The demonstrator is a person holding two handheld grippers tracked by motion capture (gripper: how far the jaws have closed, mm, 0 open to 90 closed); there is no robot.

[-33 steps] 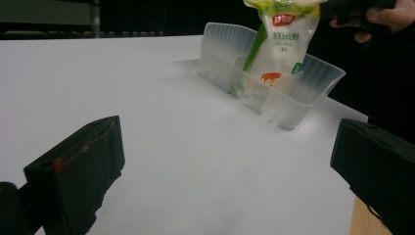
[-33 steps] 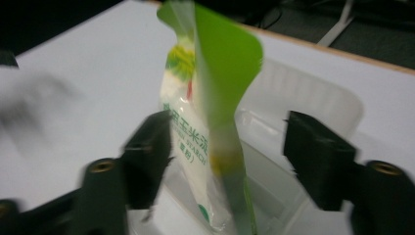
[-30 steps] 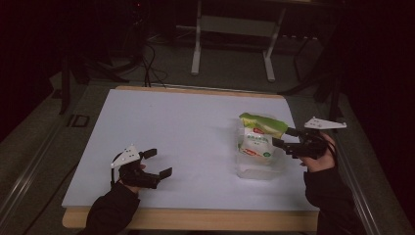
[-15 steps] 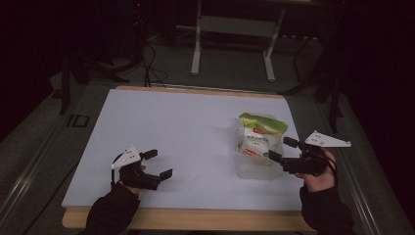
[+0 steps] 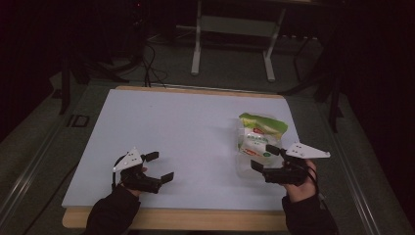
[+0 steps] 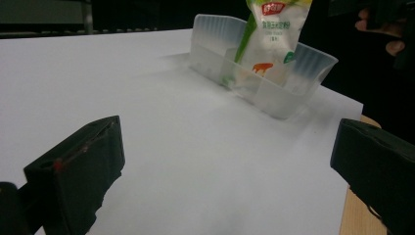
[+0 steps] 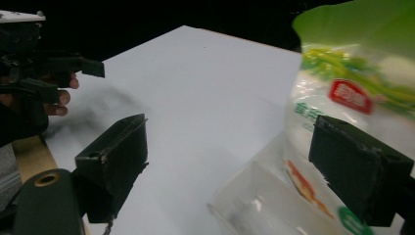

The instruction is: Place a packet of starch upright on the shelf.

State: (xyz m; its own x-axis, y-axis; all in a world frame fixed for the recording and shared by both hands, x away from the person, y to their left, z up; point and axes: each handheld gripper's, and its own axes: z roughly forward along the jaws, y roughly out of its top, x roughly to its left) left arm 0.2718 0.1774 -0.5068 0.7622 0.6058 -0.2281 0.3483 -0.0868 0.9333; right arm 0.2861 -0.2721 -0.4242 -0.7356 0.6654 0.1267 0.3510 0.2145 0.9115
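Dim room; grey floor (image 5: pixel 230 73) w/ cables (image 5: pixel 147 58) (tangled), metal stand legs (image 5: pixel 232 44) behind table.

A green-and-white snack bag (image 5: pixel 258 137) stands tilted in a clear plastic tub (image 5: pixel 246 168) near my tabletop's right edge.

Green-and-white packet (image 5: pixel 258 135) with red logo, seemingly clear tub (image 5: pixel 244 166), white tabletop (image 5: pixel 186 132).

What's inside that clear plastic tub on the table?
A green-and-white snack bag stands in the clear tub, its top poking above the rim. Whatever lies under or behind the bag is hidden.
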